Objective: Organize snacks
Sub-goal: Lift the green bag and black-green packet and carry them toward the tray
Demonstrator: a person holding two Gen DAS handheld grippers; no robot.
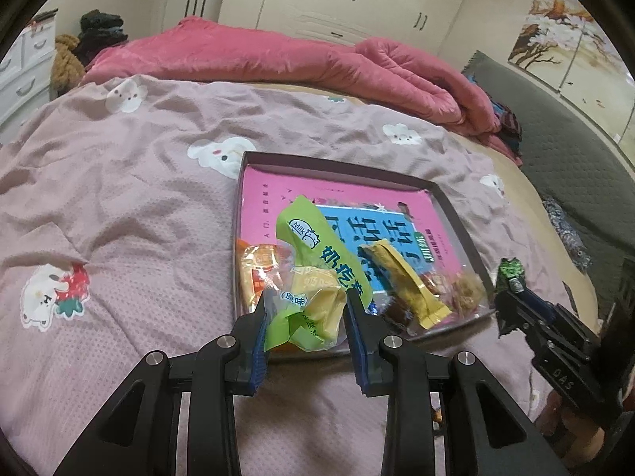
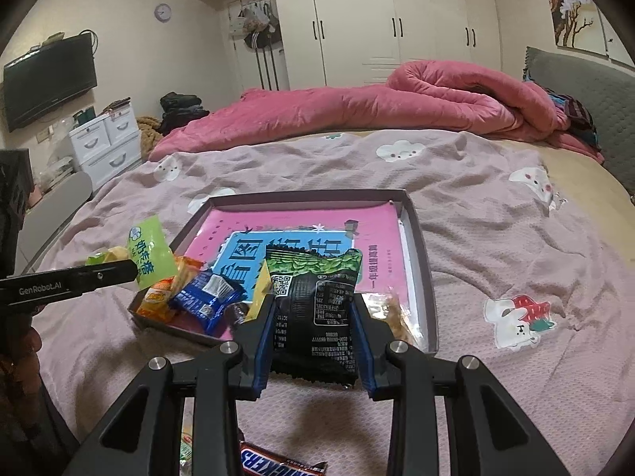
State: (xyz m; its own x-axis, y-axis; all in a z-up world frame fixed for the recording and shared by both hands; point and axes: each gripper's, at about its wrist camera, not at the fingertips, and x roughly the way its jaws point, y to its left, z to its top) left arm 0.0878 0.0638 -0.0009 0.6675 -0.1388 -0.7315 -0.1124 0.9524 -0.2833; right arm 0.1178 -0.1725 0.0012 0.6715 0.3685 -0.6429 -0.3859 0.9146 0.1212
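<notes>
A shallow grey box (image 1: 456, 214) (image 2: 416, 234) with a pink and blue book inside lies on the bed. My left gripper (image 1: 307, 307) is shut on a green and yellow milk snack packet (image 1: 317, 277) (image 2: 151, 250), held over the box's near left corner. My right gripper (image 2: 313, 309) (image 1: 512, 297) is shut on a black and green packet (image 2: 313, 305) (image 1: 510, 273), held above the box's near edge. In the box lie an orange packet (image 1: 254, 273) (image 2: 158, 301), a blue packet (image 2: 206, 297), a yellow stick packet (image 1: 405, 277) and a clear bag of brown snacks (image 1: 468, 289).
A Snickers bar (image 2: 278, 462) and another wrapper (image 2: 185, 452) lie on the pink bedspread (image 1: 119, 198) close under the right gripper. A rolled pink duvet (image 2: 397, 107) lies along the far side of the bed, with a grey headboard (image 2: 587, 91) to the right.
</notes>
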